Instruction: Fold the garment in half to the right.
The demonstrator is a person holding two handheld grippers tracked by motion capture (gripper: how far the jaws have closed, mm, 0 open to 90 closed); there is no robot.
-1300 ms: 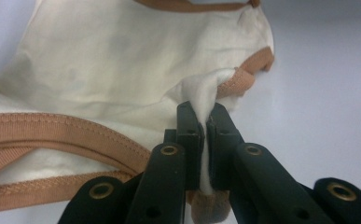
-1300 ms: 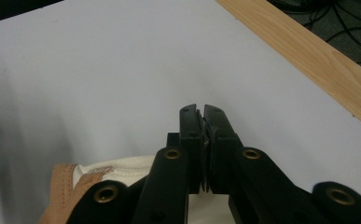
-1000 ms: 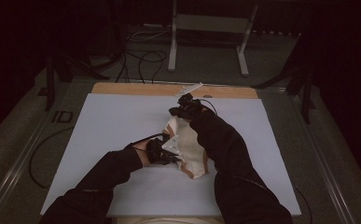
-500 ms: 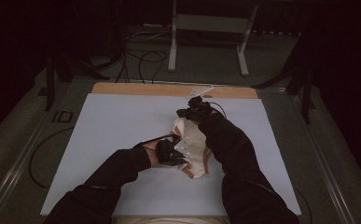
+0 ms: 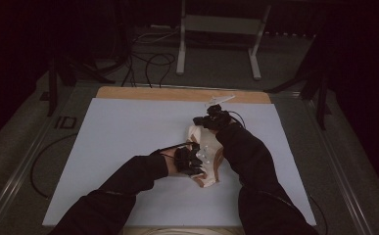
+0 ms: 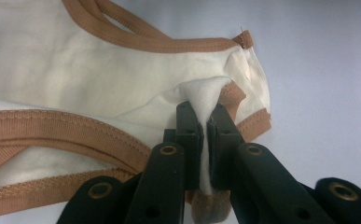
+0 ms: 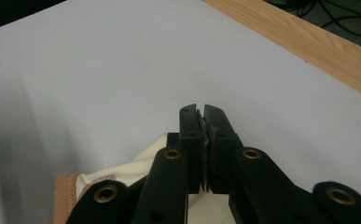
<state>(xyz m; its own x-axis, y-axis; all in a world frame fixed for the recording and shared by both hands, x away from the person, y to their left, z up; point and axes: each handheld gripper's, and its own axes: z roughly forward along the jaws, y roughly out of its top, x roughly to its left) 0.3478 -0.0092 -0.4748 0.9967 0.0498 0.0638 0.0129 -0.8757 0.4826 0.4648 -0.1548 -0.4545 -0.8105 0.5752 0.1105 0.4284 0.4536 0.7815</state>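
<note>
My left gripper (image 6: 204, 122) has its jaws clamped on a fold of the cream garment (image 5: 207, 155) lying right of the desk (image 5: 128, 132) centre; my right gripper (image 7: 203, 122), jaws closed, pinches its far edge, likely for folding.

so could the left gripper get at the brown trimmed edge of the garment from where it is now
Probably yes. The left gripper is already shut on a fold of the cream garment, and its brown trim lies just beside the jaws on the white sheet, nothing between; it must let go first.
</note>
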